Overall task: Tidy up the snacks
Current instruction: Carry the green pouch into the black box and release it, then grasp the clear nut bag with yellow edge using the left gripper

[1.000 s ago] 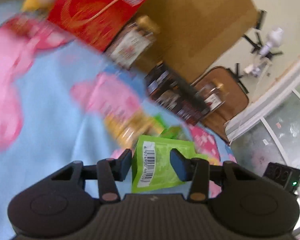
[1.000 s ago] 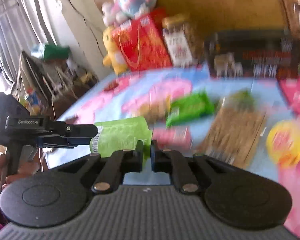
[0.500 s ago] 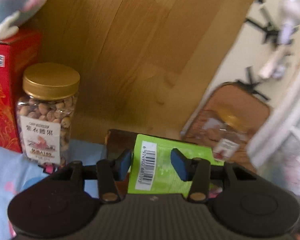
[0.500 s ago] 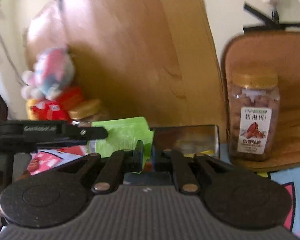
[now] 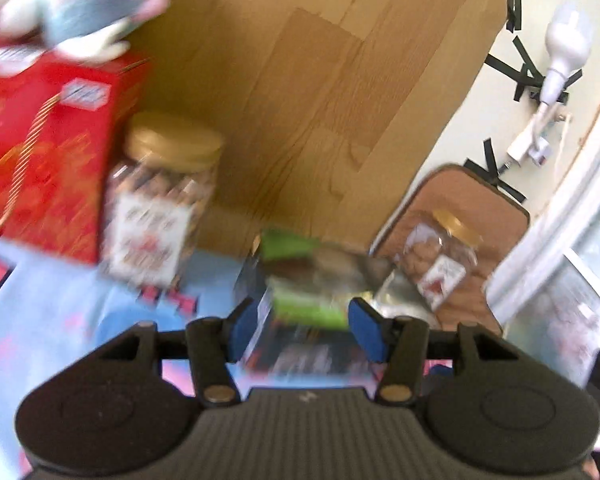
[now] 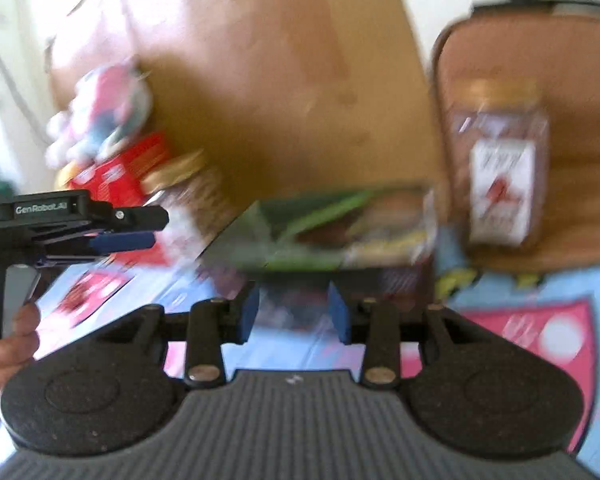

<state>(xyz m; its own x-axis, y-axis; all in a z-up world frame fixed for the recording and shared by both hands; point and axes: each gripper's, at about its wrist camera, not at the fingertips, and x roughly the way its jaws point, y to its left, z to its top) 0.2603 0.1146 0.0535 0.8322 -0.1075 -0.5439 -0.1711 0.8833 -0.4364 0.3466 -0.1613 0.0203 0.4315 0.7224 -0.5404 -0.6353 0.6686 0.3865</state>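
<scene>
Now the green pouch (image 5: 300, 304) that both grippers held half a second ago lies in the dark box (image 6: 320, 240), and nothing sits between the opening jaws of the left gripper (image 5: 305, 328) or the right gripper (image 6: 295, 312). Beyond them a blue-and-pink cloth (image 6: 500, 292) carries the box, two nut jars (image 5: 160, 200) and a red carton (image 5: 40, 160), backed by a wooden board (image 5: 300, 80); blur hides which way the pouch's long side runs.

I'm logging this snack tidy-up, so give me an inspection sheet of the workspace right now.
Surface: blue and pink patterned cloth.
Job's things: dark snack box holding green packets; two nut jars; red box.
Clutter: plush toy on the red box.
Tongs: left tongs and right tongs opening, nothing pressed between the pads.
Cables: white cord taped to the wall.
Surroundings: wooden board, brown padded panel.
</scene>
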